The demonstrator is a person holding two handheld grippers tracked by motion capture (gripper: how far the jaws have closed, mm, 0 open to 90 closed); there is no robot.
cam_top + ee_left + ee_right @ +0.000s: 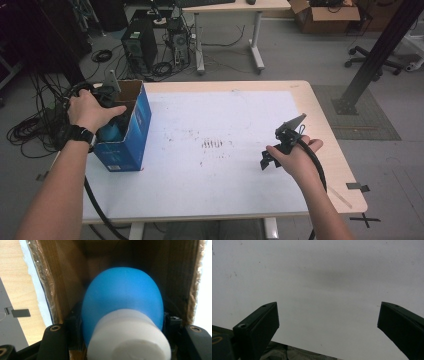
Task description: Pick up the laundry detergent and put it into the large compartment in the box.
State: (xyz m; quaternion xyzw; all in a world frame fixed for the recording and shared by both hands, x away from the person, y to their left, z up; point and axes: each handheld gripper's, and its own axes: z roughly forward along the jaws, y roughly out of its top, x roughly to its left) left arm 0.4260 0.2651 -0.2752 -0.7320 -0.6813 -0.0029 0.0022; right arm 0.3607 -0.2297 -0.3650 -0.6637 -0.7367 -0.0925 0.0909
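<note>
Workshop floor with cables and computer towers behind light wooden table (327, 150) under white sheet (225, 150). Open blue cardboard box (131, 135) upright at table's left edge. Left gripper (107, 97) lowered into box mouth; jaws clamped on blue rounded plastic bottle with white cap (122, 312), bottle inside brown box interior. Right gripper (328, 327) held above sheet near right edge, well apart from box; jaws wide apart, nothing between.

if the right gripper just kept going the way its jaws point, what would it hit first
Most likely the white table cover: the right gripper has its jaws open with nothing between them, and that bare sheet lies straight ahead. How far off it is cannot be judged.
</note>
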